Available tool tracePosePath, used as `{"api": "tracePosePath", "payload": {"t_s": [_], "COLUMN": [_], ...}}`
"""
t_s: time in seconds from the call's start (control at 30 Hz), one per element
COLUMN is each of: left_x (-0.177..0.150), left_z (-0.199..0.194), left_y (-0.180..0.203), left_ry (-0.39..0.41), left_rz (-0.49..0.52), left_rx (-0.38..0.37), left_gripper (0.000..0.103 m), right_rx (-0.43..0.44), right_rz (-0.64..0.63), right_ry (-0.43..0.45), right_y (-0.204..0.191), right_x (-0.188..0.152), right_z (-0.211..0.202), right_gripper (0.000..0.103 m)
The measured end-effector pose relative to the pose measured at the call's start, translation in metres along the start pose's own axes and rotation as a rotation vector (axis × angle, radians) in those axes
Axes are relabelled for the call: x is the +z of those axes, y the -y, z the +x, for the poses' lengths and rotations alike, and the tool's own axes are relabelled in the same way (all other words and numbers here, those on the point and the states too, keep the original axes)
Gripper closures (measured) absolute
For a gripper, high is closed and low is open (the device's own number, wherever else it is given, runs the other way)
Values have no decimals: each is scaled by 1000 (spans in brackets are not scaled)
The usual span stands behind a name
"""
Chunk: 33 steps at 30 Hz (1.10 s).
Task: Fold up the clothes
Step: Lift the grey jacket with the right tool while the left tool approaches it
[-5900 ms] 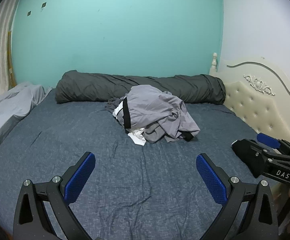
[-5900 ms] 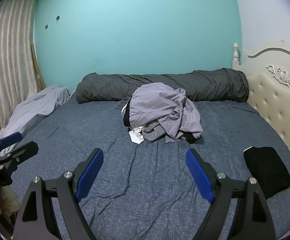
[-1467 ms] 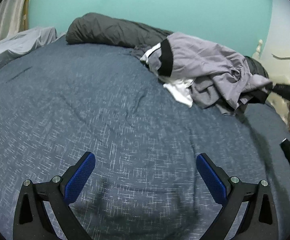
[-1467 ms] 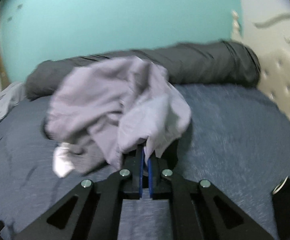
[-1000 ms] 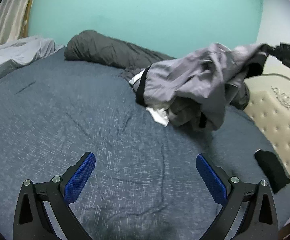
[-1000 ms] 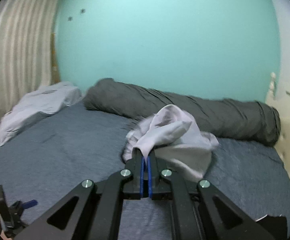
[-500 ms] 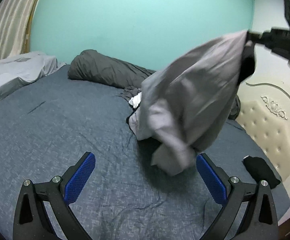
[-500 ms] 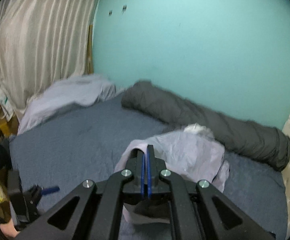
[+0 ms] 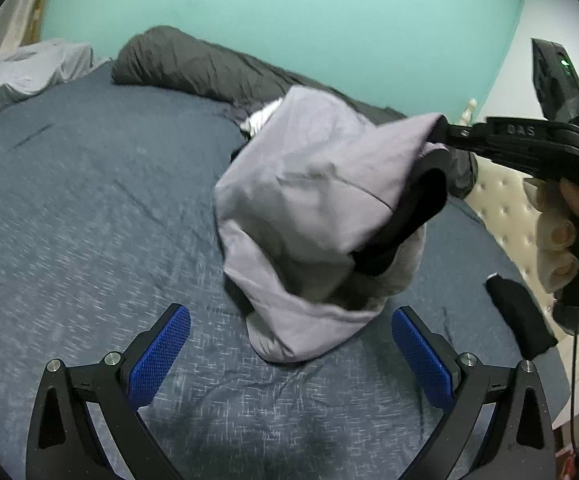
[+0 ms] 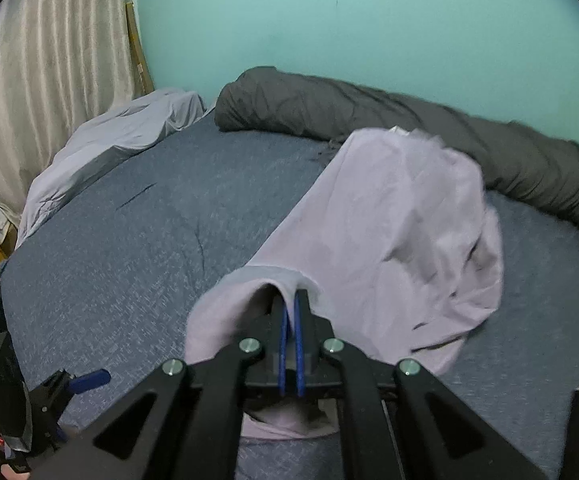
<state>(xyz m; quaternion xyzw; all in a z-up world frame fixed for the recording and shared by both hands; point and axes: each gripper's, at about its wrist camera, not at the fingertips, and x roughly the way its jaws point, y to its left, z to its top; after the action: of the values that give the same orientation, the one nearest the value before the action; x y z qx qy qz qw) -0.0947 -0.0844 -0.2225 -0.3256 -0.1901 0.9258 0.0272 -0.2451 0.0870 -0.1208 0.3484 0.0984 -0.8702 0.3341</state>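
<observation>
While the right claw [image 10: 289, 312] pinches the grey garment's [image 9: 309, 200] edge, its loose bottom droops just ahead of the spread, empty left claw [image 9: 289, 344].

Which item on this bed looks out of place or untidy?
The grey garment hangs bunched and crumpled from the shut right gripper, its lower end dragging on the blue sheet. Nothing looks damaged or spilled.

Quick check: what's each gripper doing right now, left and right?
Left gripper: open, holding nothing.
Right gripper: shut on the lilac garment, which hangs from it onto the bed.
</observation>
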Motion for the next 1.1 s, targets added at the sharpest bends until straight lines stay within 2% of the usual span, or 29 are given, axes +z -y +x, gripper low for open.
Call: {"api": "tracePosePath", "payload": {"t_s": [0.03,0.1,0.17,0.23,0.3,0.37,0.47,0.57,0.73,0.93,1.1], "left_x": [-2,-3,-1,2,5,9,11,13,16,22,25], "left_z": [8,21,34,43,48,51,55,58,57,62,65], "left_y": [-1,-3,-7,-9,-8,-8,-10,-10,-6,-14,-17], "left_ry": [-6,-17,-26,-30,-28,-27,-33,-32,-14,-17,-24], "left_rz": [4,12,18,35,60,81,93,94,101,91,101], "left_rx": [-6,-11,-20,-26,-23,-21,-14,-23,-35,-38,-50], "left_gripper": [1,1,1,2,5,7,10,14,20,34,48], "right_rx": [2,-9,-44,-76,-108,-112,-84,-73,-40,-30,-47], "right_rz": [5,25,49,74,98,118,189,221,262,267,238], "right_ry": [-3,-17,-34,-34,-32,9,95,127,92,90,-13], "right_y": [2,10,20,30,39,48,63,67,65,53,43], "right_x": [-2,-5,-10,-17,-23,-31,-52,-69,-80,-107,-134], "right_z": [9,28,41,47,52,44,21,10,9,-3,16], "right_gripper": [97,84,56,44,44,43,37,34,34,34,34]}}
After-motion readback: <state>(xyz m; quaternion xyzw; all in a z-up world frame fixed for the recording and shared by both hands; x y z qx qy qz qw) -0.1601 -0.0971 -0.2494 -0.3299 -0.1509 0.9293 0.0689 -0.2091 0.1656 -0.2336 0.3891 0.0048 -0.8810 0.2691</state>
